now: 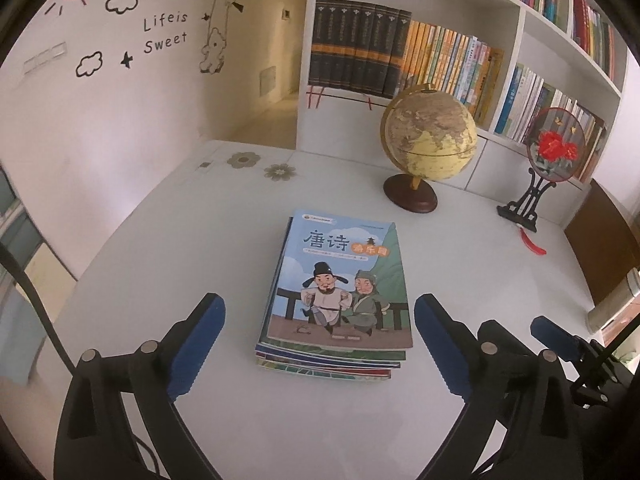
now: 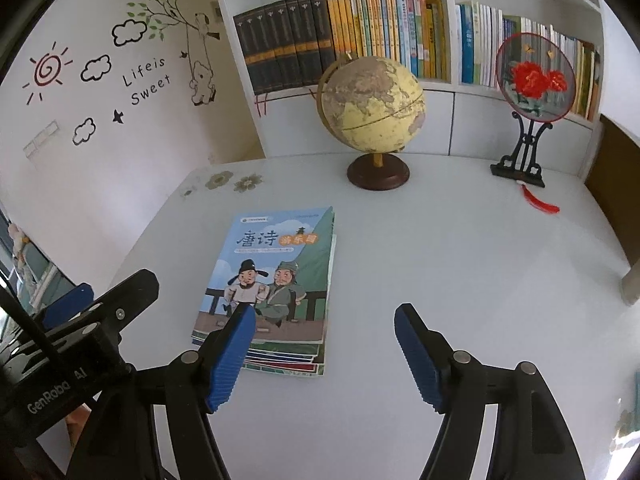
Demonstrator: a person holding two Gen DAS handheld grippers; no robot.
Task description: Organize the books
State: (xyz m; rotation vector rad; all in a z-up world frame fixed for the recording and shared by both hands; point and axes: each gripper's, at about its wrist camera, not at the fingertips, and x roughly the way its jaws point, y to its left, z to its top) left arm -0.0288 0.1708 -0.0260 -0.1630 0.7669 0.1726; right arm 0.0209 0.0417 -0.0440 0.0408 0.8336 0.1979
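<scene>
1. Several rows of books fill the bookshelf (image 2: 448,84) that stands behind the counter (image 1: 460,280).
2. On the counter's far side stand a globe (image 2: 372,104) and a round fan on a stand (image 2: 534,76), well apart from the work.
3. One stack of books (image 1: 340,280) lies flat near the counter's middle, thin paperbacks with edges roughly aligned; how many, I cannot tell for sure.
4. Such glossy, floppy books would likely slide and sag, so take the stack low by its long edges, squeezing the whole pile.
5. Left tool (image 1: 320,344) stands wide apart, straddling the stack without touching it.
6. Right tool (image 2: 324,352) is also apart and empty, the stack's right edge between its fingers.
</scene>
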